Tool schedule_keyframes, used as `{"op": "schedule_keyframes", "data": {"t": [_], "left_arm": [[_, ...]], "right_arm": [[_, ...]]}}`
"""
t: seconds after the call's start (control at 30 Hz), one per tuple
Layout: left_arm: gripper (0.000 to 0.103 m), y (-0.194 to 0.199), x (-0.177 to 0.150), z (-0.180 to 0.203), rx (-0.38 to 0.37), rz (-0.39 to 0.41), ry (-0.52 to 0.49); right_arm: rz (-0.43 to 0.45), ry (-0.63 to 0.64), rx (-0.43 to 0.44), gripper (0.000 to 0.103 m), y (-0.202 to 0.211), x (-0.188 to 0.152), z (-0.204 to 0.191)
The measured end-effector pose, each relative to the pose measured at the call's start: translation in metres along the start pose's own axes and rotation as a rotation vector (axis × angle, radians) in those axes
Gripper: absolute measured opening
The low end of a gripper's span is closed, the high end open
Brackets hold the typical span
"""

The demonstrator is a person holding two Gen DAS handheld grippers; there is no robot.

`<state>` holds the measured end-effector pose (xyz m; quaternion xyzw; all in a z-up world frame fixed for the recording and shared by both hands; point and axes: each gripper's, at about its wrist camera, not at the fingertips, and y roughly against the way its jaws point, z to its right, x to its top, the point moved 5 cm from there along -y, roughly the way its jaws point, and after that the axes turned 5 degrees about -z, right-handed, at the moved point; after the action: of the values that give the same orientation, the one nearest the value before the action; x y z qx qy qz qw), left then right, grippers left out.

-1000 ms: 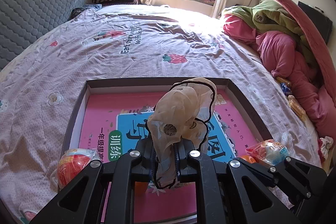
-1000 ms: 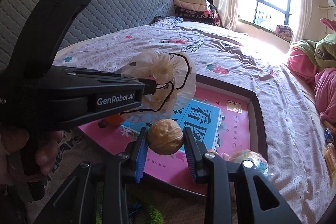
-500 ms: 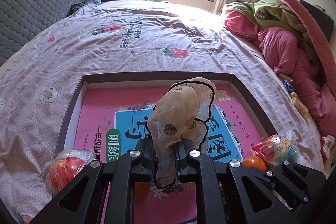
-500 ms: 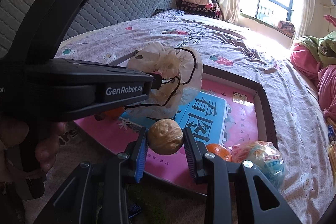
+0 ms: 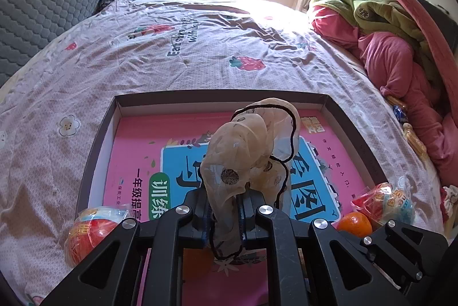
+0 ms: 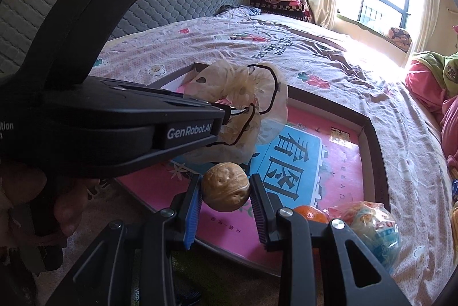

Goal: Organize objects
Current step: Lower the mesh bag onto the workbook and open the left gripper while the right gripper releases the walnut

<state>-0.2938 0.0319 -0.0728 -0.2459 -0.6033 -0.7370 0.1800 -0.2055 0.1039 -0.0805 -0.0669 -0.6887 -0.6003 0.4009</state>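
Observation:
My left gripper (image 5: 225, 215) is shut on a sheer beige scrunchie with black trim (image 5: 252, 151), held above a shallow dark box (image 5: 94, 145) lined with a pink and blue book cover. In the right wrist view the left gripper (image 6: 227, 112) reaches in from the left, and the scrunchie (image 6: 243, 94) bunches at its tip. My right gripper (image 6: 226, 198) is shut on a brown walnut (image 6: 225, 187), held over the box's (image 6: 375, 134) near edge. An orange (image 5: 355, 224) lies at the box's right corner.
A red wrapped ball (image 5: 91, 234) lies on the bedspread left of the box. A wrapped toy egg (image 5: 383, 201) sits beside the orange. Pink and green bedding (image 5: 400, 59) is piled at the right, and a grey quilted headboard (image 5: 43, 8) stands at the left.
Both views have shifted a little, so the box sits lower and nearer, and the orange and wrapped egg show more fully. Both grips are unchanged.

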Motion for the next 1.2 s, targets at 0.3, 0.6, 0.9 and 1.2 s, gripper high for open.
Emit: {"op": "schedule_keyframes", "data": {"t": [0.3, 0.6, 0.9, 1.2], "left_arm": [[0.015, 0.0, -0.001, -0.001, 0.007, -0.007, 0.0], [0.015, -0.003, -0.001, -0.001, 0.017, -0.014, 0.001], [0.023, -0.003, -0.001, 0.0, 0.036, -0.032, 0.0], [0.037, 0.001, -0.001, 0.003, 0.049, -0.053, -0.005]], "right_arm": [[-0.01, -0.008, -0.01, 0.034, 0.0, -0.001, 0.002], [-0.015, -0.005, -0.022, 0.036, 0.007, -0.001, 0.006], [-0.013, -0.009, -0.036, 0.038, 0.013, 0.003, 0.01], [-0.009, -0.027, -0.01, 0.039, 0.021, 0.002, 0.01]]}}
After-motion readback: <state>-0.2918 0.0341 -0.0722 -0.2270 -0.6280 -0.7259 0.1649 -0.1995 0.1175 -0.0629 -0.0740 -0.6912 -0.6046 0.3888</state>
